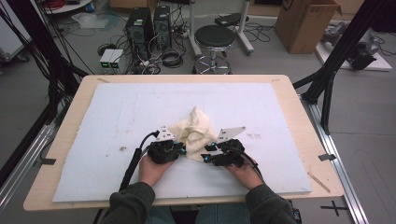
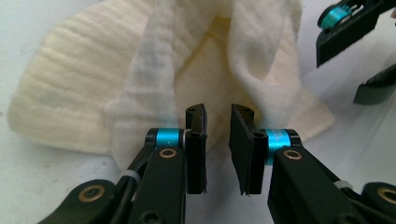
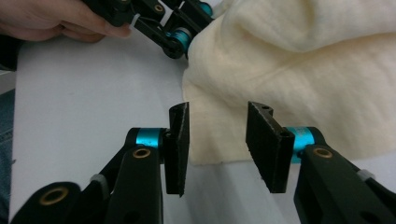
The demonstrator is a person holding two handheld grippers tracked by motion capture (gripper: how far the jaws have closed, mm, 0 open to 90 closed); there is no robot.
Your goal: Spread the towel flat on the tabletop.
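A crumpled cream cloth [image 1: 194, 127] lies in the middle of the white mat [image 1: 116, 116]. My left gripper [image 1: 181, 149] sits at the cloth's near left edge. In the left gripper view its jaws [image 2: 218, 114] stand a narrow gap apart, with the cloth [image 2: 140, 70] folded up just beyond the tips and its lower hem in the gap; the pads do not press it. My right gripper [image 1: 206, 153] is at the near right edge. Its jaws [image 3: 219, 112] stand wider, and the flat cloth edge [image 3: 289, 84] lies between them, untouched.
The mat covers a wooden table [image 1: 306, 126]. Beyond the table's far edge stand a black stool [image 1: 214, 37], computer towers [image 1: 147, 25] with cables, and a cardboard box [image 1: 303, 23]. Black frame posts [image 1: 329, 79] rise at both sides.
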